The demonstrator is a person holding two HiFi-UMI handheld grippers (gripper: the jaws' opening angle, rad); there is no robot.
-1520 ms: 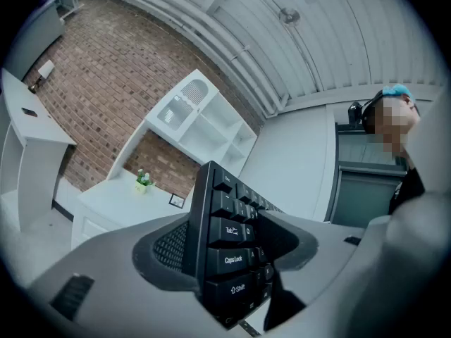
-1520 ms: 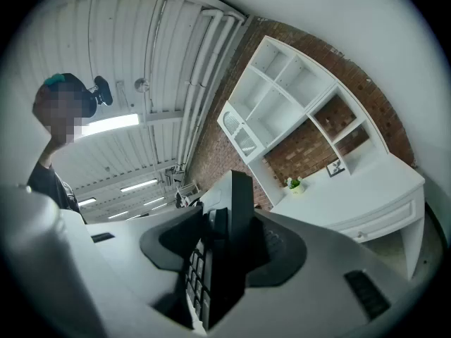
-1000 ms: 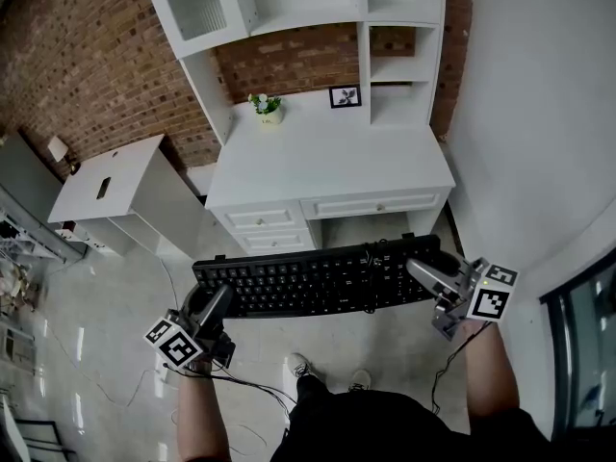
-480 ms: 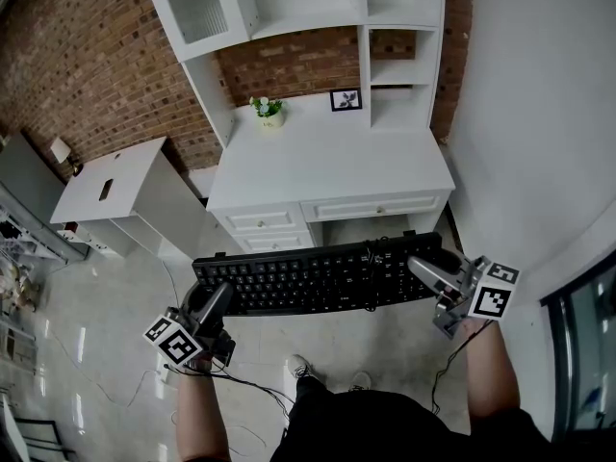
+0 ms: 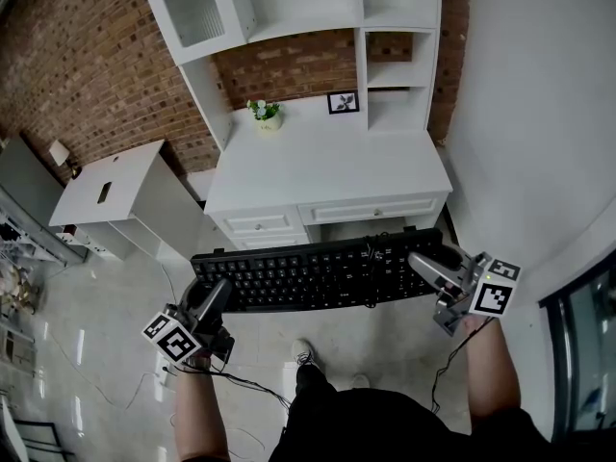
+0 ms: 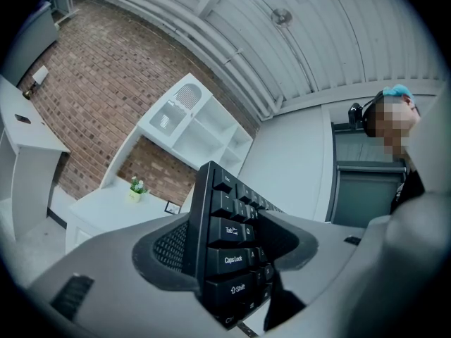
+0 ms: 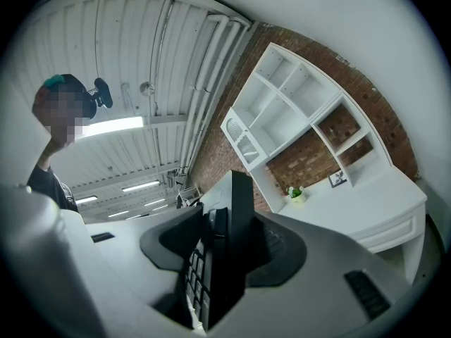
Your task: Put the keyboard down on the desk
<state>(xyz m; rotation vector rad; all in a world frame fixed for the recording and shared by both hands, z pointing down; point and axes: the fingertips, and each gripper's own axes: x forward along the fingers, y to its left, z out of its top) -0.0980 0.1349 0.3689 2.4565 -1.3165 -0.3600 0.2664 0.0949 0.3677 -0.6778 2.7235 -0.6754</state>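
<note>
My 2 forearms reach forward, roughly level. Left gripper (image 5: 214, 296) clamps the keyboard (image 5: 318, 275) at its left end, right gripper (image 5: 430, 268) clamps the right end. Keyboard is flat in the air, short of the white desk (image 5: 327, 166).

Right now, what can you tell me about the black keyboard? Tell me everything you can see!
The keyboard is long, black and looks like plastic, with rows of keys with white print on them; Tab, Caps Lock and Shift sit at its left end. A thin dark cable seems to cross its top. It is up in the air, keys facing up and nearly level, in front of the white desk and not touching it. The left gripper clamps its left end and the right gripper clamps its right end.
</note>
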